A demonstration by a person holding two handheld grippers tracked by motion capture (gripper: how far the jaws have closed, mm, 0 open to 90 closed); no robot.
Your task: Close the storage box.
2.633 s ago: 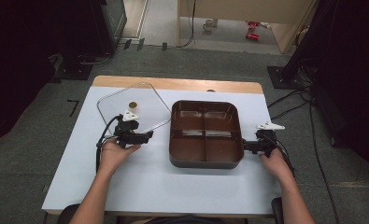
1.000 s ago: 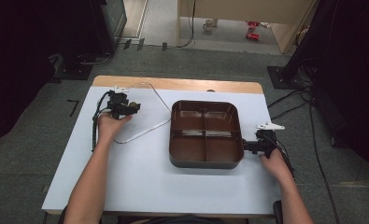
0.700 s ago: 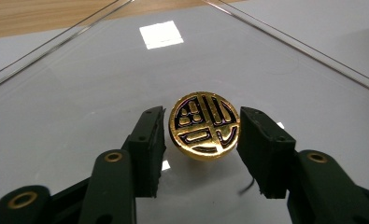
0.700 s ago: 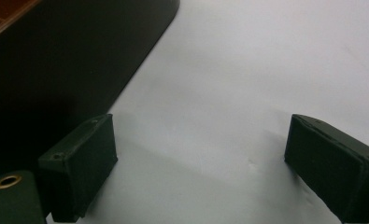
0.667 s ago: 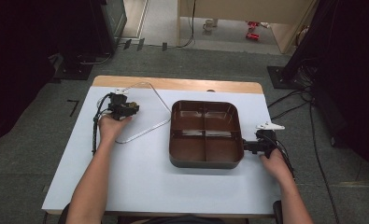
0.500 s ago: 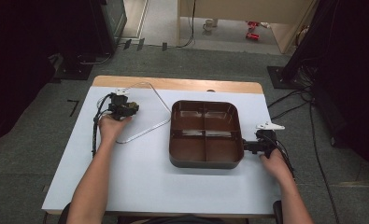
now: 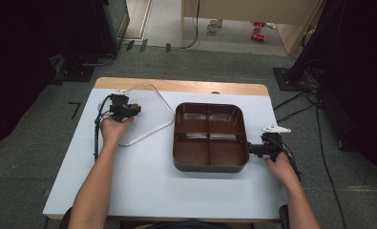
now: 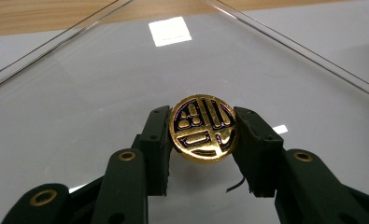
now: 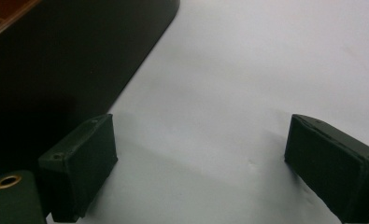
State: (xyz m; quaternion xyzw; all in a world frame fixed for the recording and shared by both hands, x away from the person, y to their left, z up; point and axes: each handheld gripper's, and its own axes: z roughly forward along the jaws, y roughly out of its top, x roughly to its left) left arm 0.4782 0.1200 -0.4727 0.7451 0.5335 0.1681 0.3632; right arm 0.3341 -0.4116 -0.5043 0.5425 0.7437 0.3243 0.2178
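Observation:
A clear square lid (image 7: 150, 112) with a round gold knob (image 8: 203, 128) sits at the table's far left. My left gripper (image 7: 129, 109) is shut on that knob, one black jaw on each side of it, with the clear pane (image 8: 126, 70) behind it. The lid looks tipped rather than flat; I cannot tell how far. A dark brown tray (image 7: 210, 164) with four compartments stands mid-table. My right gripper (image 7: 252, 149) rests on the table at the tray's right edge. In the right gripper view its jaws stand wide open (image 9: 201, 172) around bare table, with the tray wall (image 9: 56, 60) just left.
The white table top (image 7: 143, 191) has a wooden strip (image 7: 186, 86) along its far edge. Cables (image 7: 98, 136) trail from both grippers. Beyond the table lie grey floor, dark stands and loose cables.
The left gripper went from beside the tray's left side out to the far left and shut on the lid's knob. Over the last second it barely shifted. The right gripper stayed put.

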